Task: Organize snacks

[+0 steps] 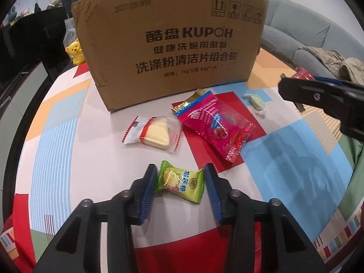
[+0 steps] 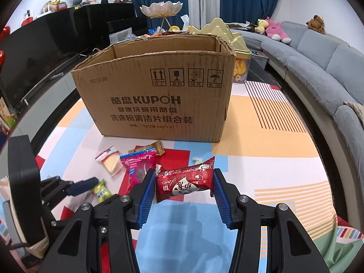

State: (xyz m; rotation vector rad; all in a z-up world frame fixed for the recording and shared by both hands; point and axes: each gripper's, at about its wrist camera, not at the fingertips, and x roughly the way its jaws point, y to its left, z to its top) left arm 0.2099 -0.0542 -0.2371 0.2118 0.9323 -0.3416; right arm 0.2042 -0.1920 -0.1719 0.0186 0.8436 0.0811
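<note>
Left gripper [image 1: 180, 177] pinching green candy [image 1: 179, 182] on table [image 1: 68, 136] – pads touching both wrapper ends. Right gripper [image 2: 184, 182] clamped on red snack pack [image 2: 184, 182], in front of open cardboard box [image 2: 154, 95]. Pink packet [image 1: 213, 125], cake slice [image 1: 157, 134] loose between – nearer box.

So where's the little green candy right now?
The green candy sits between the left gripper fingers, low in the left wrist view, on the table just in front of the cake slice packet and cardboard box.
</note>
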